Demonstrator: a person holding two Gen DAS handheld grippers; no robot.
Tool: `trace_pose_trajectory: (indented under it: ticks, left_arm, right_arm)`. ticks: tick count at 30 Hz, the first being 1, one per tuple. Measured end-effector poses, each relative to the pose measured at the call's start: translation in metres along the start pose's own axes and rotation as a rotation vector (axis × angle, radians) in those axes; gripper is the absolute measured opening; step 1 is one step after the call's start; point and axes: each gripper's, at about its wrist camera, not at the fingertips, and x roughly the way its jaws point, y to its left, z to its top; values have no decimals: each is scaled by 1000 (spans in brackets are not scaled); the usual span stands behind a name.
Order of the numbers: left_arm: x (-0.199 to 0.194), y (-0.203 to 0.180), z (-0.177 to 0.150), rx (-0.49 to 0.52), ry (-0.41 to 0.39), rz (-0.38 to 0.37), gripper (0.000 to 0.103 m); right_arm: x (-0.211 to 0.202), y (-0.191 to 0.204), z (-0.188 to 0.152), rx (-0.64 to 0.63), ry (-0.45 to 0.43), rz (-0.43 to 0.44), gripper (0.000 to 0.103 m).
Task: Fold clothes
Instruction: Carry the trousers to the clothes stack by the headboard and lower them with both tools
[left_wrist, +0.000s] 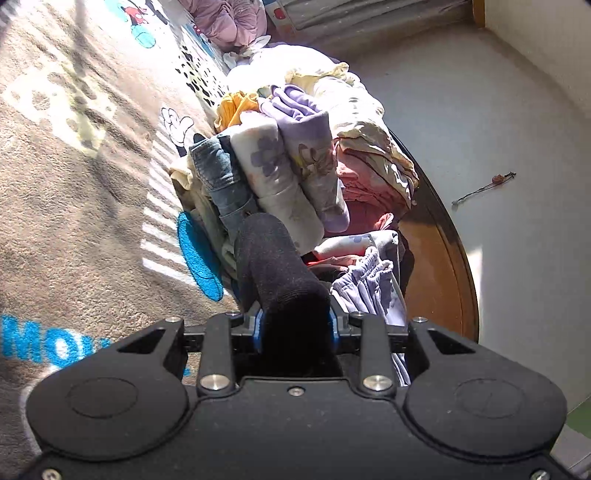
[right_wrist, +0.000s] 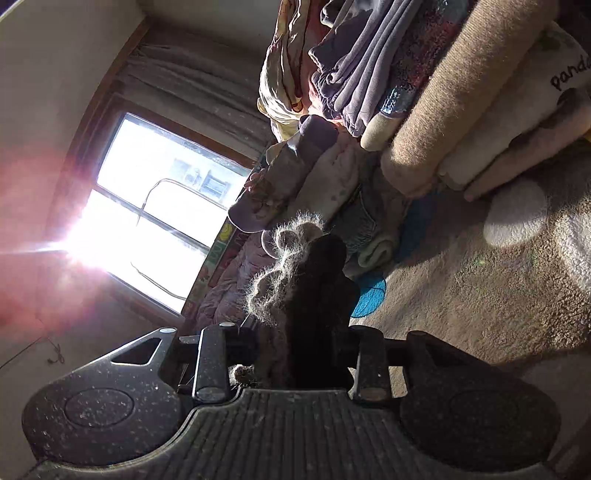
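Observation:
My left gripper (left_wrist: 295, 325) is shut on a black knit garment (left_wrist: 275, 266) that sticks forward between its blue pads. Ahead of it lies a pile of folded clothes: a floral white roll (left_wrist: 273, 181), a purple floral piece (left_wrist: 314, 158), jeans (left_wrist: 218, 173) and pink cloth (left_wrist: 365, 184). My right gripper (right_wrist: 306, 350) is shut on a dark garment with a fuzzy backlit edge (right_wrist: 314, 280), held up before the same stack of folded clothes (right_wrist: 332, 173). The fingertips of both grippers are hidden by the cloth.
A beige Mickey Mouse blanket (left_wrist: 74, 166) covers the bed. A brown wooden edge (left_wrist: 443, 266) runs along the pale wall (left_wrist: 480, 110). Folded beige and cream blankets (right_wrist: 461, 110) lie at the right. A bright window (right_wrist: 155, 206) glares at the left.

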Motion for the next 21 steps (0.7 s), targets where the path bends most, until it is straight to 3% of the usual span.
trace_pose_trajectory:
  ticks: [7, 12, 14, 17, 19, 21]
  left_arm:
    - [104, -96, 10, 18, 57, -214, 29]
    - [192, -136, 13, -26, 96, -339, 29]
    - [225, -130, 6, -58, 125, -275, 29]
    - [273, -96, -16, -105, 202, 17, 29]
    - [280, -77, -22, -130, 210, 46, 33]
    - [277, -75, -21, -111, 213, 36, 37]
  right_arm:
    - [-46, 32, 122, -61, -203, 67, 35]
    - [-63, 32, 207, -96, -327, 70, 35]
    - [-65, 13, 232, -73, -349, 21, 35]
    - [-42, -54, 243, 139, -302, -150, 35]
    - [-28, -102, 234, 284, -266, -193, 32]
    - [-25, -108, 232, 256, -255, -212, 32]
